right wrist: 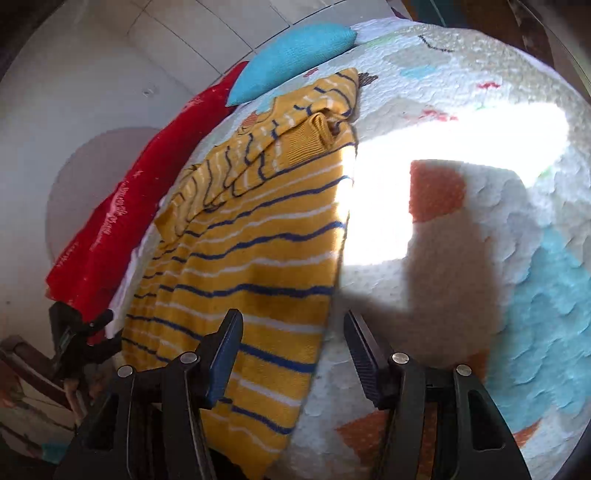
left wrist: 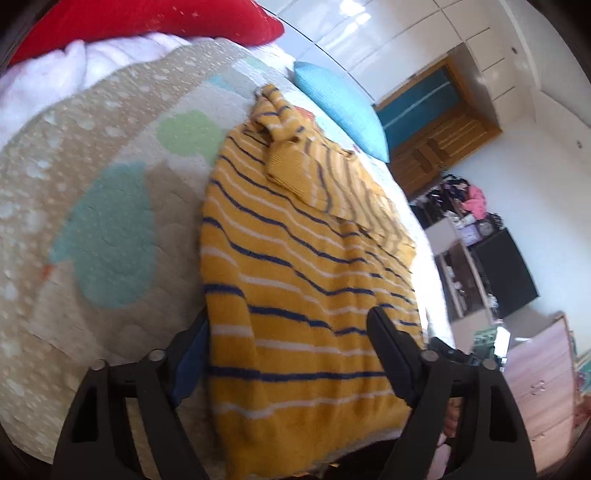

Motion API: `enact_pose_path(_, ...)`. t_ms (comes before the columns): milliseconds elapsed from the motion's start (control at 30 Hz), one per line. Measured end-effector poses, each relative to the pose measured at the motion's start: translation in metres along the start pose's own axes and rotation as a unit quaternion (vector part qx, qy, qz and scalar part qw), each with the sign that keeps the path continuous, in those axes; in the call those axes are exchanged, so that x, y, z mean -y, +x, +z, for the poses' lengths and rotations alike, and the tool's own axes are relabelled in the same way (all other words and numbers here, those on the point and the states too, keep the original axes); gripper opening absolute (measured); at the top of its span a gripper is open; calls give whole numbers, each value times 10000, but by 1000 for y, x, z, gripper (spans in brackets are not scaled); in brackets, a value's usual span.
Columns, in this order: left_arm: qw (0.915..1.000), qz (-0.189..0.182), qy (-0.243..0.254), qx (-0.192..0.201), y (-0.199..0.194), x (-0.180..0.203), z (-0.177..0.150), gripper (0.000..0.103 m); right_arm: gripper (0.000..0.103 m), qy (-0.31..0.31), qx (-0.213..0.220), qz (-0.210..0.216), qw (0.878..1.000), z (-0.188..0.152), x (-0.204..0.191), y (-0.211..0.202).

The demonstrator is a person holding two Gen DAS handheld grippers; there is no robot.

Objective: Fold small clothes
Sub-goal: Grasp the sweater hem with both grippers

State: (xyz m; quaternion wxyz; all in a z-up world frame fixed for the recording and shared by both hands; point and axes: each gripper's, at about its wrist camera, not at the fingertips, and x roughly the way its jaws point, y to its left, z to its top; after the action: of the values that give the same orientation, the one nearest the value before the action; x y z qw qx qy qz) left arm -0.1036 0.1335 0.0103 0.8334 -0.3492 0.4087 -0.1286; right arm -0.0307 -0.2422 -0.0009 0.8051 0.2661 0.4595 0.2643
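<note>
A yellow knit sweater (left wrist: 295, 258) with navy and white stripes lies on a quilted bedspread (left wrist: 92, 184), its sleeves folded in over the body. It also shows in the right wrist view (right wrist: 251, 258). My left gripper (left wrist: 284, 339) is open, its fingers straddling the sweater's near hem; the left finger is partly hidden under the cloth. My right gripper (right wrist: 293, 347) is open over the sweater's near right edge, one finger above the cloth and one above the bedspread (right wrist: 461, 258).
A blue pillow (left wrist: 340, 107) and a red blanket (left wrist: 147, 18) lie at the far end of the bed. Both also show in the right wrist view: the pillow (right wrist: 291, 55) and the blanket (right wrist: 129, 206). Shelves and a wooden dresser (left wrist: 539, 391) stand beyond the bed's edge.
</note>
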Motion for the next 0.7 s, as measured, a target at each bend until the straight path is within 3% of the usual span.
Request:
enact_pose_path(67,9999,-80,6,-147,6,4,-9,66,63,172,-80,621,9979,-8,-3,10)
enact_pose_path(233,9995,-174,145,-222,4,11,-30,65,63,94,-189,1263,9918,-29,-22,22)
enact_pose_path(400,9990,-191,224,-330,5,14,-41,65,62,199,-357,1526,9874,-59,-28,24)
enact_pose_path(467,9991,-148,206,-342,7,15,-41,65,57,272,-345,1488,9879,-69,-29,25)
enact_pose_path(500,9992,-83,185,-352,8,16,-39,57,46,308,-307,1384,9894,-71,-29,26)
enact_pose_path(533,9992,67,183,-356,10,17,-37,45,29,368,-282,1261,9909,-75,-29,27)
enact_pose_path(567,9982,379,228,-407,12,19,-35,11,19,484,-272,1151,9918,-77,-28,28)
enact_pose_path(600,9971,544,222,-480,15,19,-33,9,12,606,-280,1041,9923,-77,-27,30)
enact_pose_path(700,9971,600,216,-422,6,26,-28,9,10,546,-173,874,9945,-72,-35,23)
